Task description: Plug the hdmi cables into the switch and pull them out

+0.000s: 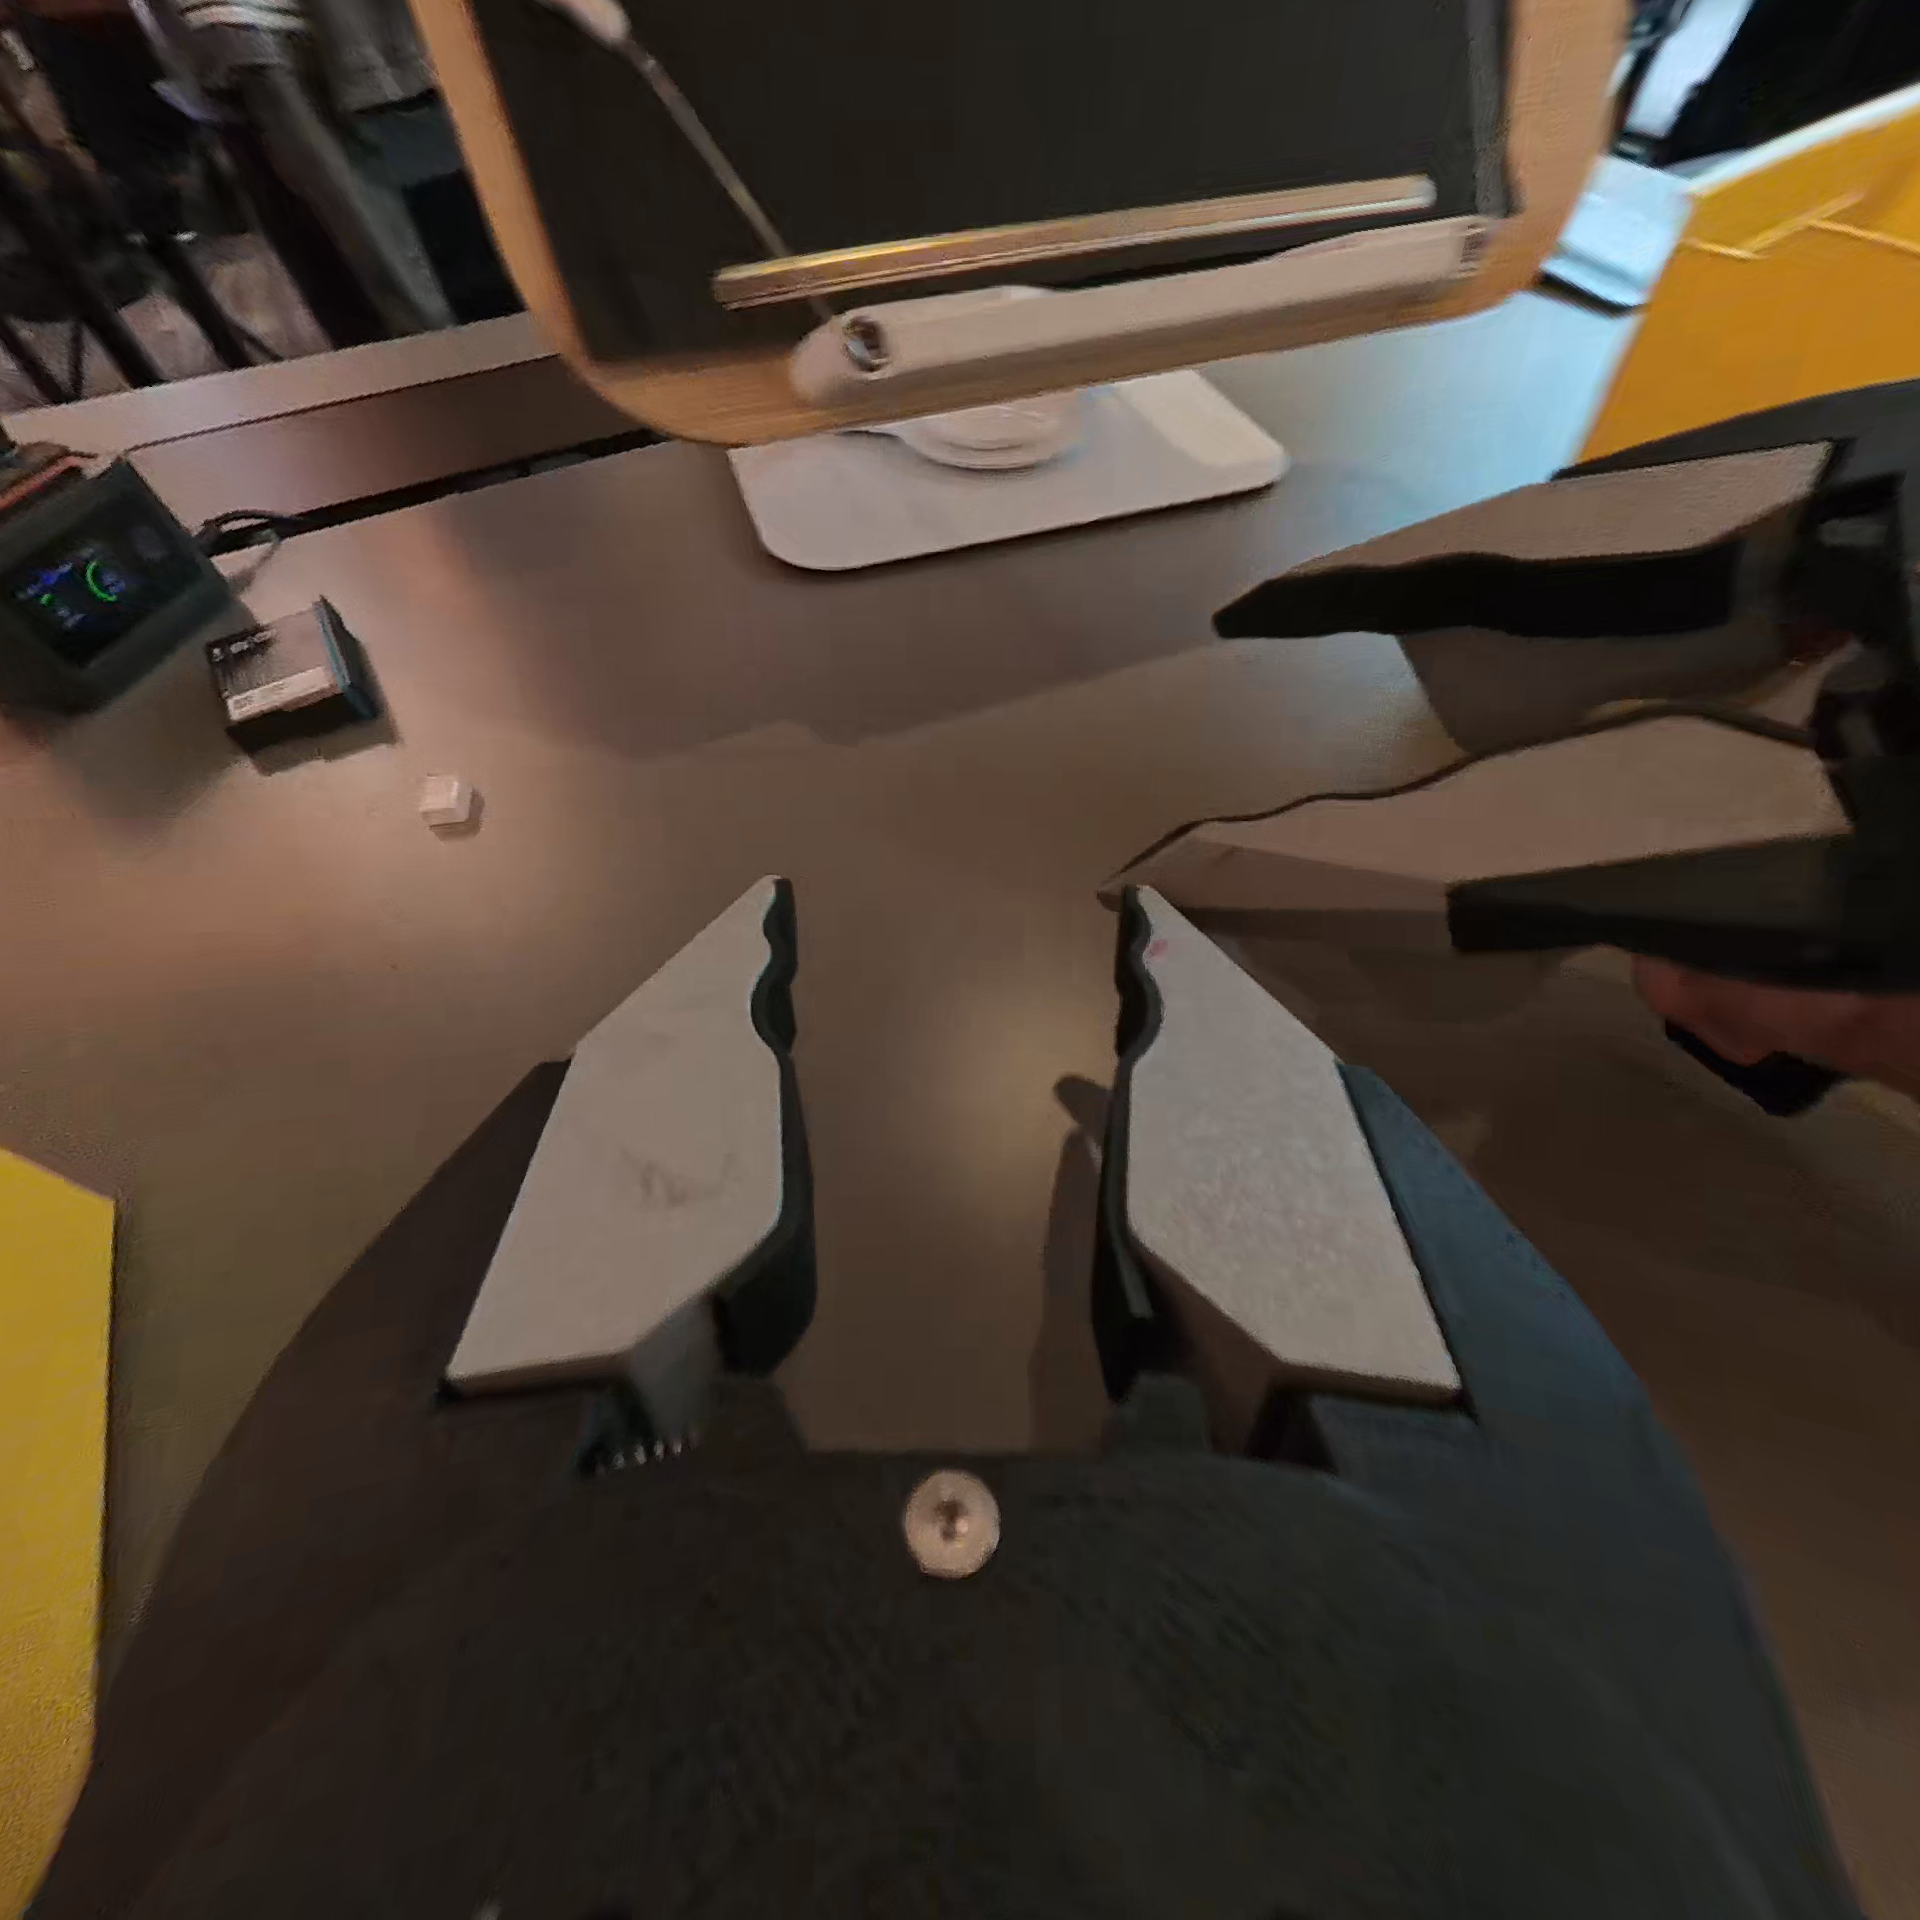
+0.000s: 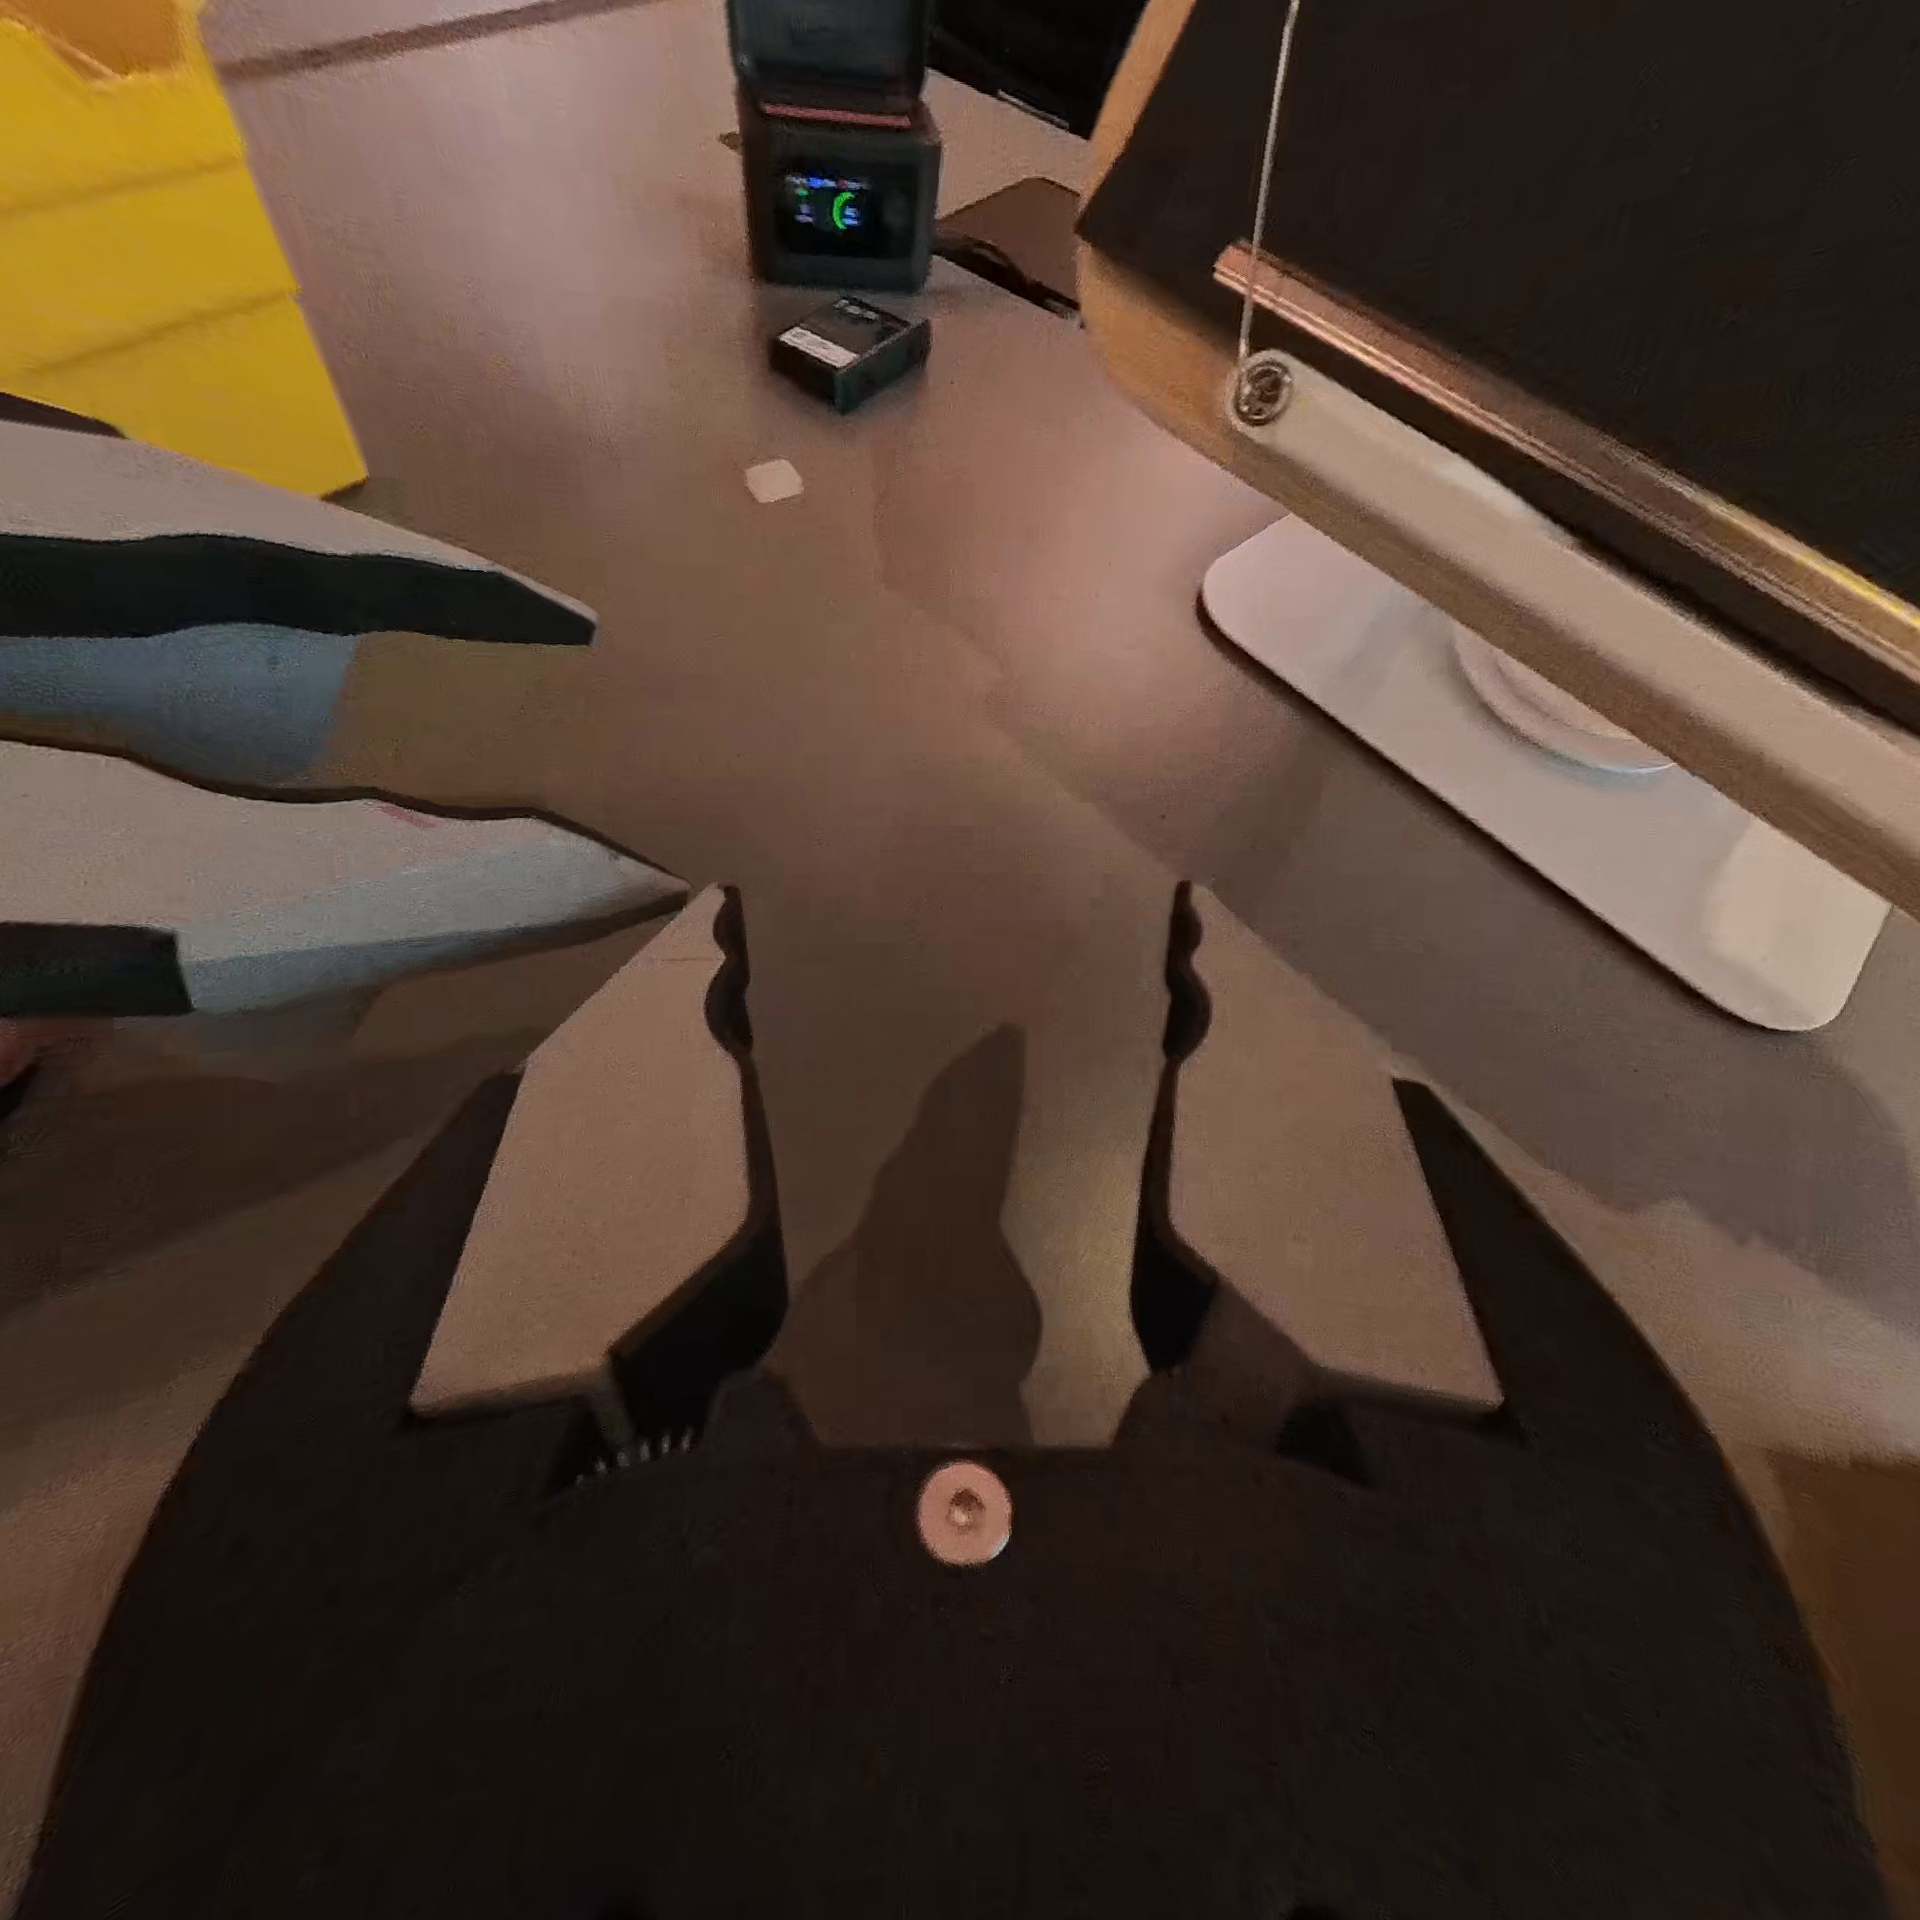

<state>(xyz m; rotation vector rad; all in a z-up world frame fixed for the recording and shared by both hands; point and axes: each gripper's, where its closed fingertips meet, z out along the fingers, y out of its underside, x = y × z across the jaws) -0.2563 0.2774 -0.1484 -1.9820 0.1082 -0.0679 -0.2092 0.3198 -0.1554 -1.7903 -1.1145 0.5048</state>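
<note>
My left gripper (image 1: 956, 899) is open and empty, low over the dark brown table (image 1: 935, 675). My right gripper (image 2: 954, 894) is open and empty too, over the same table. Each shows in the other's view: the right gripper (image 1: 1164, 758) comes in from the right, and the left gripper (image 2: 636, 756) comes in from the left, their tips close together. I cannot pick out any HDMI cable or switch in either view. A small black box (image 1: 291, 675) lies at the far left of the table; it also shows in the right wrist view (image 2: 847, 353).
A wood-framed monitor (image 1: 987, 125) on a white base (image 1: 1039, 488) stands at the back. A dark device with a lit screen (image 1: 88, 603) sits beside the black box, with a small white piece (image 1: 449, 805) nearby. Yellow boxes (image 1: 1766, 260) stand at both sides.
</note>
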